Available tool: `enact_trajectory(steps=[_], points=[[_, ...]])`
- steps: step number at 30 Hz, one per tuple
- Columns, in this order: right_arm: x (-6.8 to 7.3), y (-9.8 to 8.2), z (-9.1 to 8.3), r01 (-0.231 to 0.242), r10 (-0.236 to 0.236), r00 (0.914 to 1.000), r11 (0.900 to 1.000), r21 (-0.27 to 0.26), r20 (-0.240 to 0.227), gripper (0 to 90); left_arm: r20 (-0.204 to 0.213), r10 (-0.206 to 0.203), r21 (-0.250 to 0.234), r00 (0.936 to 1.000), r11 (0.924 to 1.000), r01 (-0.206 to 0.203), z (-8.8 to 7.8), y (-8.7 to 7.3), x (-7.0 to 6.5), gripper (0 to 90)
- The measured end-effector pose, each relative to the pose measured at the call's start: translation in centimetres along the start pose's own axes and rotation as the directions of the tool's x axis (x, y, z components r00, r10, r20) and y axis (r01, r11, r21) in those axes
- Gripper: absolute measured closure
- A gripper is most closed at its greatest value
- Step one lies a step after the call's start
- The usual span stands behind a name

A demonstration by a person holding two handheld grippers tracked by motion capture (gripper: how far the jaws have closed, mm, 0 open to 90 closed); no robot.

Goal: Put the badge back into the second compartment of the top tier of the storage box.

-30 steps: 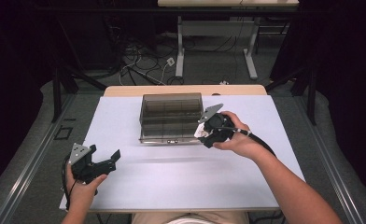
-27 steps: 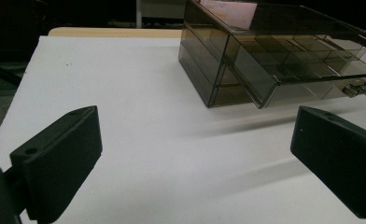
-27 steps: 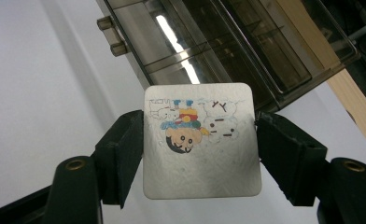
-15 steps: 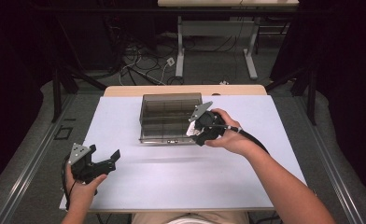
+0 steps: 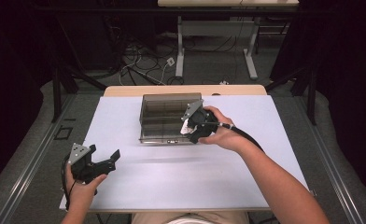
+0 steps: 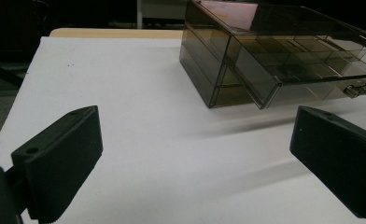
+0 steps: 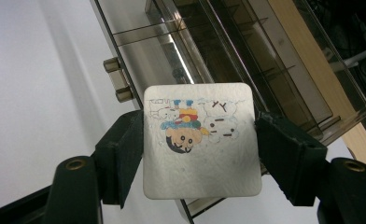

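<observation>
My left gripper (image 5: 107,157) sat low on the white table (image 5: 181,186) with its jaws wide apart, holding nothing; my right gripper (image 7: 200,140) squeezed the cartoon coaster (image 7: 200,140) just above the open drawer (image 7: 228,70) of the smoky plastic box (image 5: 165,119); I think picking up was done and dropping it in was left.
</observation>
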State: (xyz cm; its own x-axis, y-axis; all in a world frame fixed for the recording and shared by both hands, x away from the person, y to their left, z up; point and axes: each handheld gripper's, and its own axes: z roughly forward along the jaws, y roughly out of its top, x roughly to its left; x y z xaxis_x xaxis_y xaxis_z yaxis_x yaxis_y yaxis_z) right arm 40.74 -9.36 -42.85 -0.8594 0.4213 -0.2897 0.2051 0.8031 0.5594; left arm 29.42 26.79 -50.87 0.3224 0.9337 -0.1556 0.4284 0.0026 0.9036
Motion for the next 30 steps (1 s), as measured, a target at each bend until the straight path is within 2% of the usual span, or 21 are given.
enact_trajectory(steps=[9,30], points=[[0.3,1.0,0.8,0.039,-0.039,0.9991,0.999,-0.002,-0.014,32.9,-0.002,0.000,0.002,1.0000,1.0000,0.000,0.0,0.0,0.1,2.5],[0.9,2.5,1.9,0.072,-0.073,0.9968,0.997,-0.016,-0.034,32.9,-0.001,-0.006,0.000,1.0000,1.0000,0.006,-0.1,0.0,0.1,2.6]])
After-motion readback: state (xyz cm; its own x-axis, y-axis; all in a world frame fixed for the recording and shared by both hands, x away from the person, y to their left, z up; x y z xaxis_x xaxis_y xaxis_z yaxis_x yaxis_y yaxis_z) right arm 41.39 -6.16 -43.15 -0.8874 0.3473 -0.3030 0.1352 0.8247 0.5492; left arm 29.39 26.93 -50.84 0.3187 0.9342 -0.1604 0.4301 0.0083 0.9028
